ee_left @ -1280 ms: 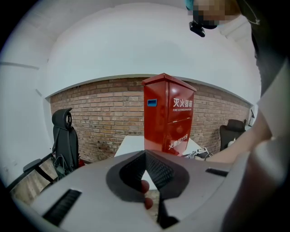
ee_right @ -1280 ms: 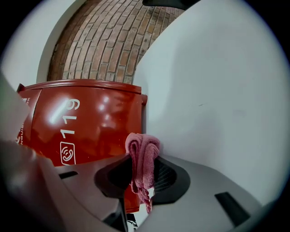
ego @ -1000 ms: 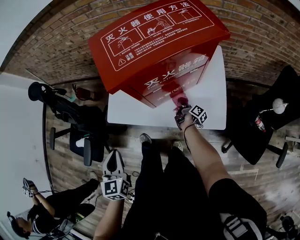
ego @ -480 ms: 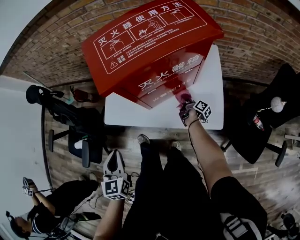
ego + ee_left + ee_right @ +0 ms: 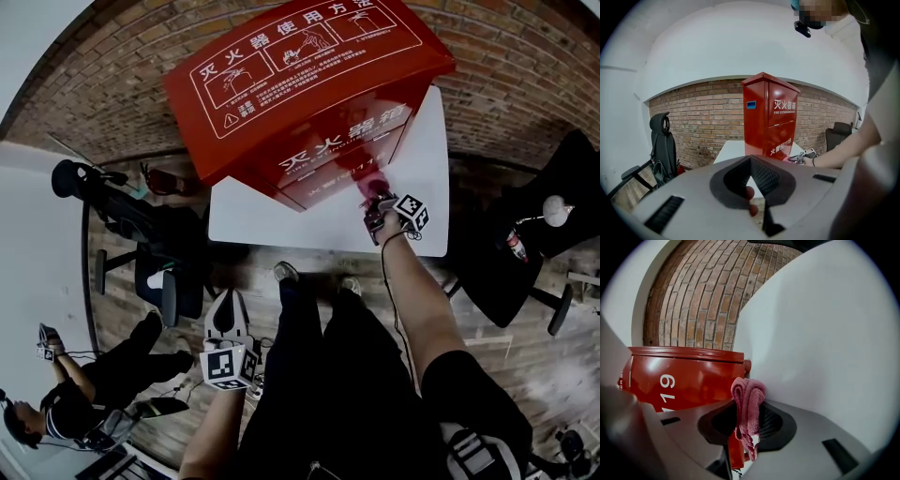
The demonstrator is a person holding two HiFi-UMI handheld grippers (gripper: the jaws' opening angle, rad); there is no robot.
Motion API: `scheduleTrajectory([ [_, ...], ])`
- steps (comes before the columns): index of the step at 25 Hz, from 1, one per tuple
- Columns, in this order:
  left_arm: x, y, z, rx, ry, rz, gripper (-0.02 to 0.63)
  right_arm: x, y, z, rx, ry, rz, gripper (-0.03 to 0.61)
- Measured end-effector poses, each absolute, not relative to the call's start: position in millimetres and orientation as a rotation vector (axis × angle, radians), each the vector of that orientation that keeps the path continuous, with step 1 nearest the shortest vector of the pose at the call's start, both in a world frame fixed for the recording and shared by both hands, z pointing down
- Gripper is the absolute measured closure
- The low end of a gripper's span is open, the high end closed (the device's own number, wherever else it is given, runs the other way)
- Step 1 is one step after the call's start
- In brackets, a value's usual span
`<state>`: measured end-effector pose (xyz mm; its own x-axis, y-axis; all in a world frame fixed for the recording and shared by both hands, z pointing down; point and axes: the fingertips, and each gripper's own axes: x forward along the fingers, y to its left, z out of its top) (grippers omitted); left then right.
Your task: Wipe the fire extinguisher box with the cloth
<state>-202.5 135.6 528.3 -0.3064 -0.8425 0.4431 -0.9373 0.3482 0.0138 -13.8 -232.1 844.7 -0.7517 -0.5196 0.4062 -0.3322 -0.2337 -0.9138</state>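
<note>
While it stands on one white table (image 5: 272,225), the single tall red metal fire extinguisher box (image 5: 309,84) shows 灭火器使用方法 on its lid and 灭火器箱, FIRE EXTINGUISHER BOX and 119 on its front. Of two grippers, the left gripper (image 5: 228,302) hangs low, jaws together and empty. The right gripper (image 5: 749,420) pinches one pink knitted cloth (image 5: 747,401) at the box's lower corner.
</note>
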Motion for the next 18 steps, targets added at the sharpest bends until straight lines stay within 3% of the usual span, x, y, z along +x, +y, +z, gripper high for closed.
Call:
scheduleTrajectory([
  [18, -198.7, 122.6, 515.5, 1.628, -2.245, 0.304, 0.586, -17.4, -232.1, 787.1, -0.888, 1.800, -2.085, 0.471],
])
